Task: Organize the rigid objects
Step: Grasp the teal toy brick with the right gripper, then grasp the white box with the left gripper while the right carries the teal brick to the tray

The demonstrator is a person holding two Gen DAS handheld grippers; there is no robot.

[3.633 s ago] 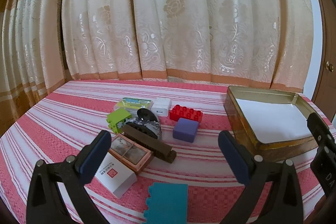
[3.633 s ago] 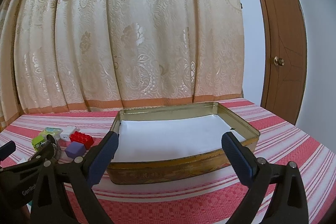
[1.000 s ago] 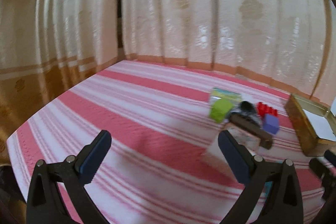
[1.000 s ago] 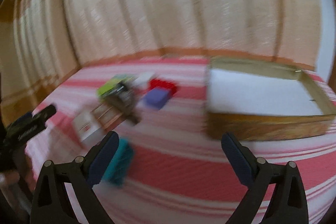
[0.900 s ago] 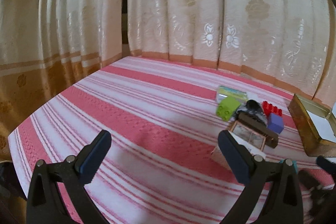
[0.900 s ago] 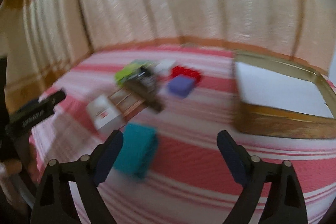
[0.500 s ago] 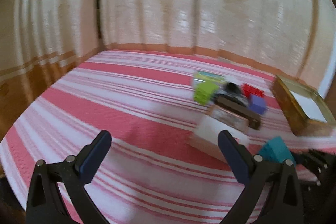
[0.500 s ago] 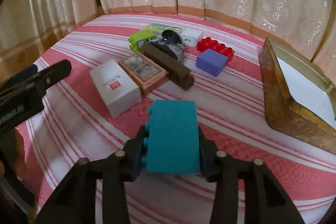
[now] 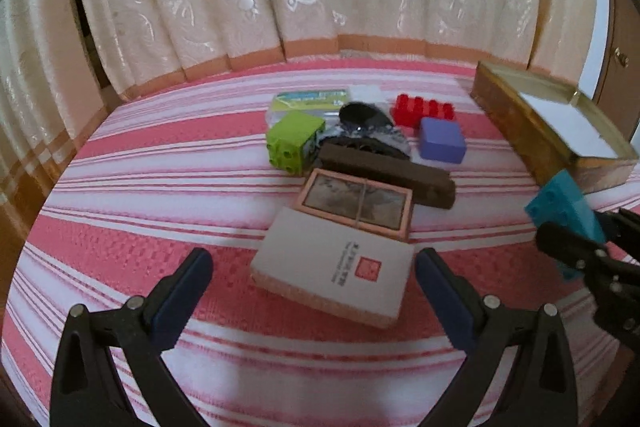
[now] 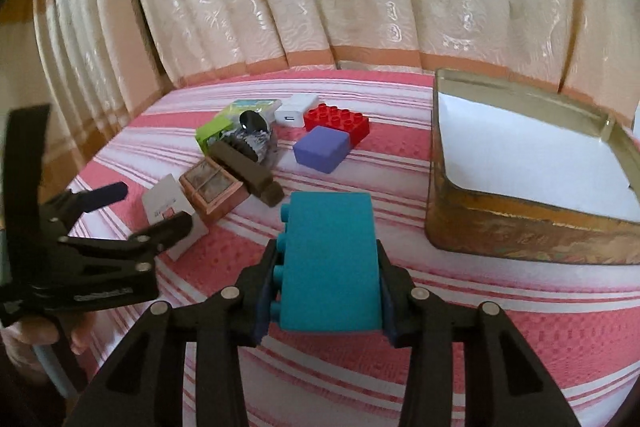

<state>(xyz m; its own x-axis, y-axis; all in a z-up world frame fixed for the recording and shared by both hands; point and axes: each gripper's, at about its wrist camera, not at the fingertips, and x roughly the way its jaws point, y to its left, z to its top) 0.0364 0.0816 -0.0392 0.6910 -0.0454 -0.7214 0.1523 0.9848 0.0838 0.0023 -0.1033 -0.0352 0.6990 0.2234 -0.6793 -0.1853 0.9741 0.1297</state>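
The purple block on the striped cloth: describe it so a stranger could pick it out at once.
Start at the gold tin on the right of the pink striped tablecloth and look left to the cluster of small items. At the cluster's edge nearest the tin, just in front of the red studded brick, lies the purple block. It is the only purple piece, smooth-topped where the bricks have studs.

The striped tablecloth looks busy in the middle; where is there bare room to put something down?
Bare cloth lies left of the green block and in front of the white box. The tin holds only a white liner. It is crowded from the white box back to the red brick, where the items nearly touch.
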